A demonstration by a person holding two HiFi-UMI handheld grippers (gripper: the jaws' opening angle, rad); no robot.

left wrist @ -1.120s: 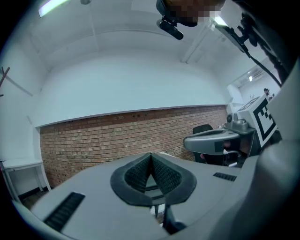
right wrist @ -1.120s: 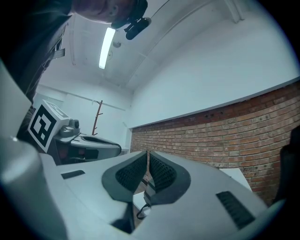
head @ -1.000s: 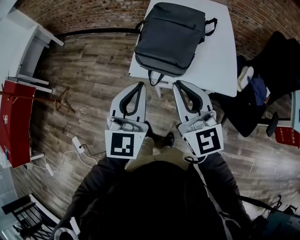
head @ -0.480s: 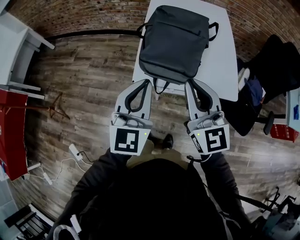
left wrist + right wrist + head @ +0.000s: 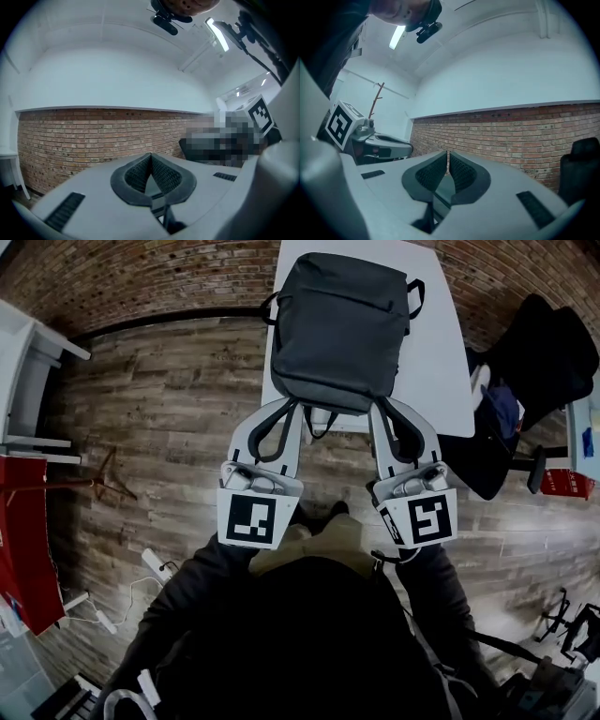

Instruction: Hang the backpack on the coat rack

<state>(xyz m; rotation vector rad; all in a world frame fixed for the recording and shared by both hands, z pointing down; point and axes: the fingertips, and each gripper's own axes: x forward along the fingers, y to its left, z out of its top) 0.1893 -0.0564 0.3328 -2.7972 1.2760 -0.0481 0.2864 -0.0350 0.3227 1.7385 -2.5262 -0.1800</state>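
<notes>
Got the backpack [image 5: 339, 329] lying flat on the white desk [image 5: 436, 381], dead ahead, long axis pointing straight away. Flanking its near end with left gripper [image 5: 298, 407] and right gripper [image 5: 377, 406], both clamped shut, empty. Can't call either nearer the carry loop [image 5: 317, 424] dangling between them.

No readable text, brand, label or number in any view. The only signs are black-and-white square code markers: one on the left cube [image 5: 255, 518], part of the left gripper [image 5: 292, 407], and one on the right cube [image 5: 424, 518], part of the right gripper [image 5: 379, 407]. They are patterns only, no letters or digits. Each gripper view catches the other gripper's marker at its edge; it carries no text either.
</notes>
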